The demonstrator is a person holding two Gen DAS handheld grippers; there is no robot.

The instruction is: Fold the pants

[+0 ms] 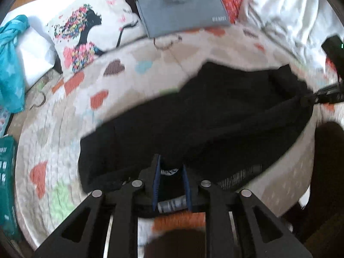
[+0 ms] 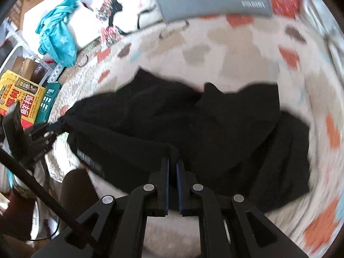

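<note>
Pants, black, lay spread and partly bunched on the heart-patterned quilt of a bed, one edge lifted toward the viewer by both tools.

Nearest, left tool: clenched loosely on a bunch of the black cloth, a white-lettered label caught between the blue pads, jaws standing a little apart around that thickness. Right tool: clamped tight on a thin fold of the same edge, pads nearly meeting. Held this way, likely, to keep one long edge taut between two grips so that it could be carried over the rest as one flap instead of dragging.

Just beyond the grips, the edge stretched in a straight ridge from one tool across to the other, and under it hung slack cloth with a printed care label. Motion blur across the quilt, fitting a sweep in progress.

Farther over the pants, uneven layers, one leg end sticking out past the main heap on the right-wrist view's right side; fold judged only partly made.

Beyond the pants, at the far end of the quilt: a grey case, a pillow with a colourful figure and a teal cloth, all well clear of the pants.
</note>
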